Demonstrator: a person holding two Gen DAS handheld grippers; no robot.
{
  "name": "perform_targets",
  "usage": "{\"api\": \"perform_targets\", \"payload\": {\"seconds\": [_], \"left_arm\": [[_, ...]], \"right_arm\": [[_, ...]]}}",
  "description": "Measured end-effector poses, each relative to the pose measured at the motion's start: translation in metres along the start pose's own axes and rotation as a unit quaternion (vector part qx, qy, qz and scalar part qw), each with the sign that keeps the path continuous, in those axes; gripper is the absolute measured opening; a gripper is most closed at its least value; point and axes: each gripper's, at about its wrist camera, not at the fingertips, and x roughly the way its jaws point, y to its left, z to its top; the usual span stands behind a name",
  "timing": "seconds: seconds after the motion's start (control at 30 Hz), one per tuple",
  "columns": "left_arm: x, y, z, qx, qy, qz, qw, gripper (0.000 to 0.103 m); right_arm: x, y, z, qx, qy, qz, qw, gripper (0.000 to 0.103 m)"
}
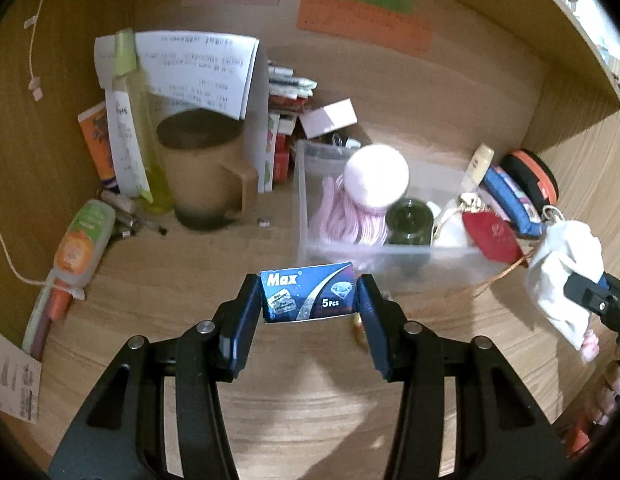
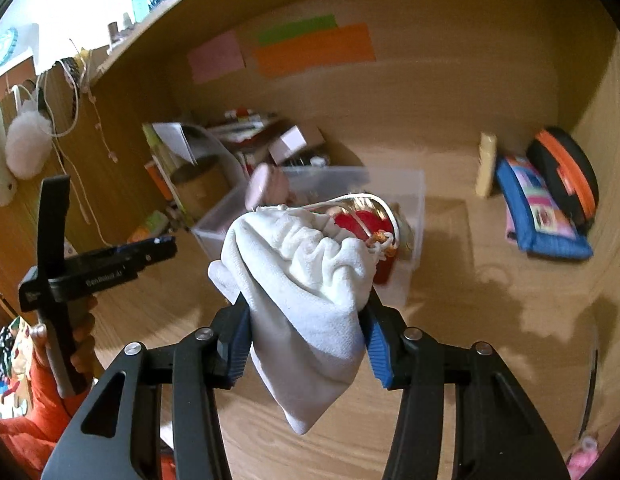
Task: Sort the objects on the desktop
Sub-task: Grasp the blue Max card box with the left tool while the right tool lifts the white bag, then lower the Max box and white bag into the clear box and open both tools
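Above the bench [image 1: 150,300], left tongs [image 1: 309,298] clamp the blue Max blade box [image 1: 308,293]; right tongs [image 2: 306,312] pinch the white drawstring pouch [image 2: 306,280]. Next, likely: clear bin [image 1: 306,216] at twelve o'clock.

Worktop [image 1: 310,420] light wood grain, matt. Small blue box [image 1: 308,294] printed glossy card. White drawstring pouch [image 2: 310,288] soft matt cloth, wrinkled. Storage bin [image 1: 304,208] clear frosted plastic. Mug [image 1: 206,176] matt brown, rough-looking ceramic. Hand-held gripper [image 1: 308,312] arms matt black plastic with metal rivets; pads [image 2: 376,344] blue ribbed rubber. Wall notes [image 2: 314,50] matt paper.
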Motion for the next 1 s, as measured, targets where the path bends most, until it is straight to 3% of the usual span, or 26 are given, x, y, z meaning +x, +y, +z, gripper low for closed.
{"api": "perform_targets", "payload": {"seconds": [0.3,0.73,1.0], "left_arm": [[0.01,-0.005,0.023,0.018,-0.008,-0.015,0.9997,0.048],[0.058,-0.016,0.046,0.047,0.034,-0.033,0.9978,0.048],[0.071,-0.025,0.056,0.06,0.037,-0.034,0.9969,0.048]], "right_arm": [[0.018,0.006,0.039,0.0,-0.014,-0.002,1.0,0.045],[0.088,-0.012,0.079,-0.008,0.049,-0.051,0.997,0.045],[0.113,-0.013,0.094,-0.033,0.07,-0.066,0.995,0.045]]}}
